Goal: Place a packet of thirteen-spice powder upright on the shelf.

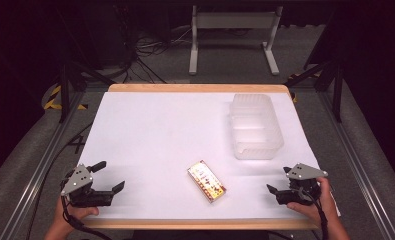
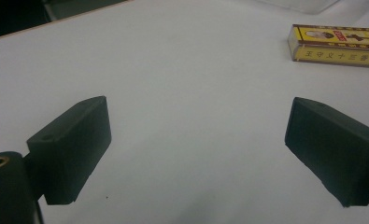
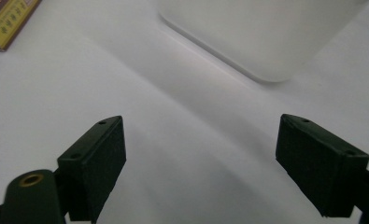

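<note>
1. Nothing started yet, by the look of it: yellow box (image 1: 206, 181) flat on the white table (image 1: 150, 135) near the front edge, between the left gripper (image 1: 109, 176) and right gripper (image 1: 278, 181), untouched.
2. Both grippers gaping, empty.
3. High view: ribbed clear plastic container (image 1: 255, 125), empty, at far right. Left gripper view: printed characters on the box side (image 2: 336, 45).

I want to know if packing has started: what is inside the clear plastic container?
The clear plastic container looks empty: through its open top, pale ridged walls and a low divider across the middle show. The frosted plastic blurs its floor, so something small and flat there cannot be ruled out.
</note>
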### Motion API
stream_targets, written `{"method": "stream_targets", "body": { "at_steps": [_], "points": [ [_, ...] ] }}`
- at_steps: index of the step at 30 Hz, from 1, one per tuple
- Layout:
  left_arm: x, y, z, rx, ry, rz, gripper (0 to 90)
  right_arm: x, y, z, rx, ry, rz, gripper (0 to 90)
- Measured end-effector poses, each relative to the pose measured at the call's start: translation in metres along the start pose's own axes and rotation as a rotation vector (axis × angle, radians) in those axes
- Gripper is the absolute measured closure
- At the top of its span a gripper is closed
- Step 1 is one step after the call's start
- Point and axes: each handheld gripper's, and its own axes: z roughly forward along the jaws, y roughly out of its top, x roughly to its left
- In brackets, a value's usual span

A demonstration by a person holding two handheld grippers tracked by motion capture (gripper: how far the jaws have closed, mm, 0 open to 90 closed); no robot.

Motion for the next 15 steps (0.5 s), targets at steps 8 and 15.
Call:
{"method": "stream_targets", "body": {
  "at_steps": [8, 15],
  "points": [
    [-0.001, -0.004, -0.003, 0.007, 0.013, -0.006, 7.8, 0.012, 0.010, 0.007, 0.012, 0.046, -0.025, 17.9],
    [-0.001, -0.003, -0.002, 0.011, 0.010, -0.007, 7.8, 0.021, 0.030, 0.014, 0.019, 0.080, -0.001, 19.7]
  ]
}}
